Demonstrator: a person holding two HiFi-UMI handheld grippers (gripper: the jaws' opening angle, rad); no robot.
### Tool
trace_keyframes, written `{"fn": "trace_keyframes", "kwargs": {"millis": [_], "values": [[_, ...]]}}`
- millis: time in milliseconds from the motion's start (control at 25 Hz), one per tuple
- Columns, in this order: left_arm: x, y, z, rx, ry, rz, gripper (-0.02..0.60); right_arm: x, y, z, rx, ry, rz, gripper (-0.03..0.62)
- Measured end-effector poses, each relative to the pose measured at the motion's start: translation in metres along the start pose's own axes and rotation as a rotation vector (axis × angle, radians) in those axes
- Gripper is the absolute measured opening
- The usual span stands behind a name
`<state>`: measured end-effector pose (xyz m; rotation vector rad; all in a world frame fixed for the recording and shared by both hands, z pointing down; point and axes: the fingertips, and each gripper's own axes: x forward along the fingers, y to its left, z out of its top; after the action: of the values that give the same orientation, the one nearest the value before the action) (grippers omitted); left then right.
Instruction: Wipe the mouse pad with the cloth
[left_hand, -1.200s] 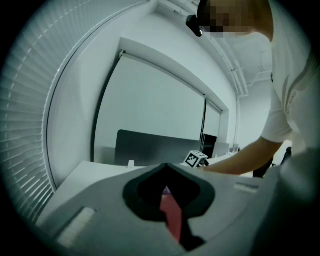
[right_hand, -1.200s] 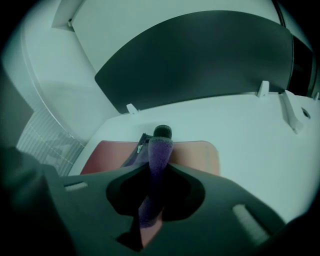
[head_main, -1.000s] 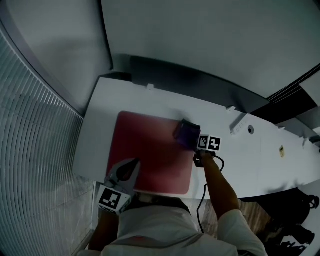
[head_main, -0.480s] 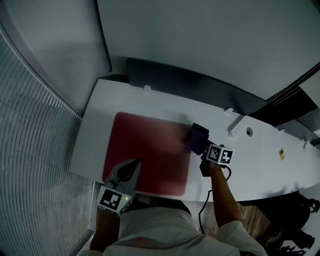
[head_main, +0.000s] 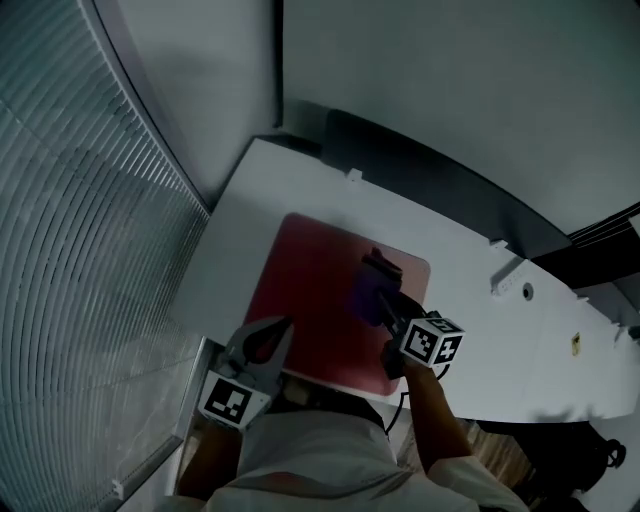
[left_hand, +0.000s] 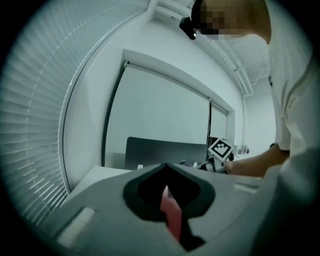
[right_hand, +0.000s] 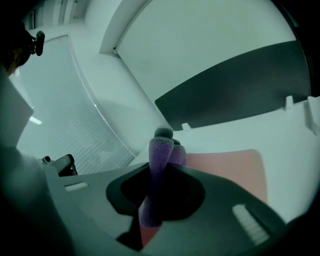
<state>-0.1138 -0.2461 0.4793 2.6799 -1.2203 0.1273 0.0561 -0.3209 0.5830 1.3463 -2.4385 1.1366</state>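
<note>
A red mouse pad (head_main: 315, 290) lies on the white table (head_main: 275, 185). My right gripper (head_main: 385, 303) is shut on a purple cloth (head_main: 366, 288), which rests on the pad's right part. In the right gripper view the cloth (right_hand: 161, 152) stands up between the jaws of the right gripper (right_hand: 156, 186), with the pad (right_hand: 225, 165) behind it. My left gripper (head_main: 275, 335) is shut and sits at the pad's near left edge. In the left gripper view, the left gripper (left_hand: 167, 189) shows only a thin red sliver of pad (left_hand: 172, 217) in the slit between its jaws.
Window blinds (head_main: 90, 200) run along the left. A dark panel (head_main: 430, 170) stands behind the table's far edge. A white socket block (head_main: 508, 275) and a round hole (head_main: 527, 292) are on the table right of the pad. The person's torso (head_main: 310, 460) is at the near edge.
The right gripper slid the cloth out to the pad's right edge and has come back left onto the pad. The head view has swung. The left gripper has stayed at the pad's near edge.
</note>
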Motion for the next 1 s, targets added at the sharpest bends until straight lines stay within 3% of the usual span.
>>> {"fn": "trace_keyframes", "kwargs": {"millis": [240,480,720,1000], "values": [[-0.034,0.039,-0.008,0.001,0.001,0.031,0.000,0.101,0.091,-0.034,-0.016,0.112,0.160,0.049],[-0.063,0.078,-0.008,-0.016,0.021,0.070,0.000,0.178,0.132,-0.062,0.022,0.217,0.185,0.049],[-0.078,0.095,-0.012,-0.018,0.033,0.065,0.000,0.209,0.103,-0.088,0.063,0.283,0.062,0.049],[-0.059,0.086,-0.010,-0.019,0.032,0.015,0.000,0.183,0.048,-0.095,0.097,0.277,-0.053,0.049]]}}
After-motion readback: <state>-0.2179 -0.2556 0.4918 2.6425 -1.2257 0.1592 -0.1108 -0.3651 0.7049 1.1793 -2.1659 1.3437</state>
